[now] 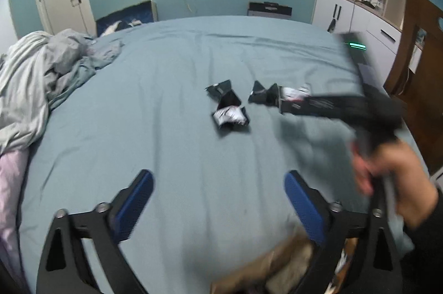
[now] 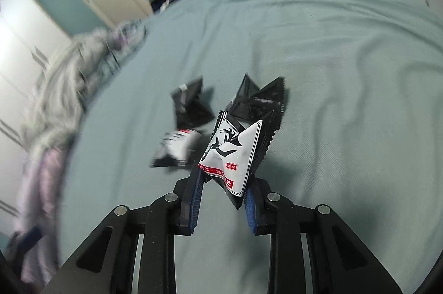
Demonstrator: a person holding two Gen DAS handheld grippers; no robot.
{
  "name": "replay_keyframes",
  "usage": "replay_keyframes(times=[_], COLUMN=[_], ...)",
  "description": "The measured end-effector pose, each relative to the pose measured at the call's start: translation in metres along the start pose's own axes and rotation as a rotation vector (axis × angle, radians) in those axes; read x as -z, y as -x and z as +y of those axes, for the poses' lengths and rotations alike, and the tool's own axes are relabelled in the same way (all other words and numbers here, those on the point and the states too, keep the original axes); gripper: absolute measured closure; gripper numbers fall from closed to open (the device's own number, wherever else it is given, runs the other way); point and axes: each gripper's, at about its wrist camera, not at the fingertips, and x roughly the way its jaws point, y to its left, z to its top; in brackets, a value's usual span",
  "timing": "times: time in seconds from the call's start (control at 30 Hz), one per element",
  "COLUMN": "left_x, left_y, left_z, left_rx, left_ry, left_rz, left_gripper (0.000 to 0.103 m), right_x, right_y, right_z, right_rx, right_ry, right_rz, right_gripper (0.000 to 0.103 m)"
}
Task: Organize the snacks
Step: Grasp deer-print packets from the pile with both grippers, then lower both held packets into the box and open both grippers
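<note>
Small black-and-white snack packets lie on the blue bed sheet (image 1: pixel 166 127). In the left wrist view one white-faced packet (image 1: pixel 231 115) and a black one (image 1: pixel 221 89) sit mid-bed, with another black packet (image 1: pixel 260 94) just to their right. My right gripper (image 2: pixel 224 180) is shut on a white-faced packet (image 2: pixel 232 150), whose black end sticks up past the pads. Two more packets (image 2: pixel 180 145) (image 2: pixel 191 105) lie to its left. From the left wrist, the right gripper (image 1: pixel 282 100) appears blurred, held by a hand (image 1: pixel 387 174). My left gripper (image 1: pixel 218 177) hangs open over bare sheet.
A brown container (image 1: pixel 277 266) with things inside sits at the near edge, under the left gripper's right finger. Crumpled bedding (image 1: pixel 41 78) is piled on the bed's left side. A wooden chair (image 1: pixel 415 44) and white cabinets (image 1: pixel 346 11) stand to the right.
</note>
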Motion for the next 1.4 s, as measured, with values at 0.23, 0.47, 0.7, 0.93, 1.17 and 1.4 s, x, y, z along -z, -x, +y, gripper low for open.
replay_keyframes(times=[0.23,0.47,0.7,0.93,1.17,1.4], left_x=[-0.059,-0.082,-0.074,-0.052,-0.006,0.045], left_y=[-0.116,-0.205,-0.210,-0.136,-0.015,0.082], left_z=[-0.025,-0.026,-0.007,0.008,0.015,-0.014], left_rx=[0.000,-0.167,-0.054,-0.001,0.029,0.095], left_ry=[-0.022,-0.033,0.058,0.033,0.042,-0.071], left_rz=[0.202,0.331,0.371,0.303,0.084,-0.051], left_gripper=[0.000,0.007,0.060,0.065,0.066,0.065], right_x=[0.046,0.110,0.173,0.150,0.140,0.145], right_y=[0.091,0.163,0.194,0.158,0.169,0.166], right_z=[-0.021,-0.037,-0.041,-0.029,-0.015,-0.005], right_rx=[-0.028,-0.112,-0.106,-0.077,-0.049,0.007], right_ry=[-0.160,-0.154,-0.057,-0.014,0.016,0.026], right_rz=[-0.112,-0.146,-0.170,-0.081,-0.106,-0.119], right_gripper=[0.078,0.078,0.078,0.078,0.078,0.078])
